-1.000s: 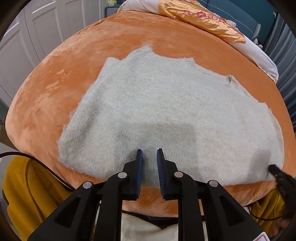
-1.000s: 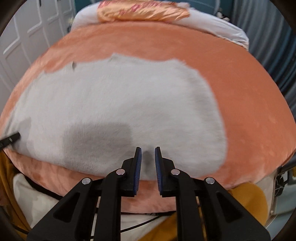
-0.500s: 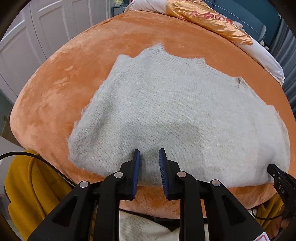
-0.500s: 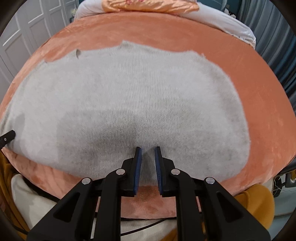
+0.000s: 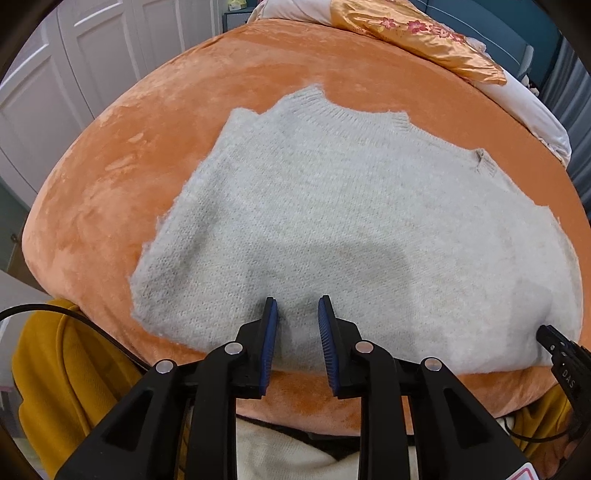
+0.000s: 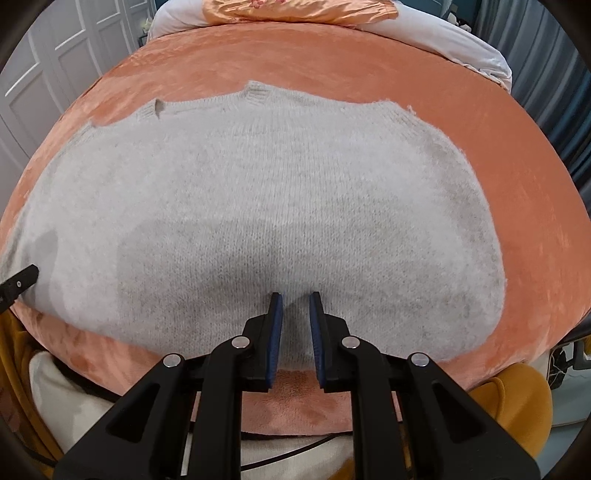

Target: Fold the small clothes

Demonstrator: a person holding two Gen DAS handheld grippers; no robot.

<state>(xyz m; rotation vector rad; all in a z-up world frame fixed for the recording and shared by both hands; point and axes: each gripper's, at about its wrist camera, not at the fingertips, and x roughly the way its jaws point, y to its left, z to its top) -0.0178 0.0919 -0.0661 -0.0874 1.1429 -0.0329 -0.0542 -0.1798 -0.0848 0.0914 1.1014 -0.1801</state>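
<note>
A pale grey knitted sweater (image 5: 351, 221) lies spread flat on the orange bed cover, its ribbed neckline on the far side. My left gripper (image 5: 297, 306) hovers over the near hem, left of the middle. Its jaws stand a little apart, with nothing pinched between the blue pads. My right gripper (image 6: 294, 301) hangs over the sweater (image 6: 258, 192) near the same hem, further right. Its jaws keep a narrow gap and hold no fabric. The right gripper's tip (image 5: 561, 354) shows at the lower right of the left wrist view. The left one's tip (image 6: 18, 282) shows at the left edge of the right wrist view.
The orange plush cover (image 5: 110, 177) runs well beyond the sweater on every side. A golden floral pillow (image 5: 417, 33) and white bedding (image 6: 461, 40) lie at the far end. White wardrobe doors (image 5: 74, 55) stand to the left. Mustard yellow clothing (image 5: 55, 369) and a black cable are below the near edge.
The sweater fills more of both views, and the right view has gone from blurred to sharp. The left gripper's jaws have spread a little. The right jaws keep the same gap.
</note>
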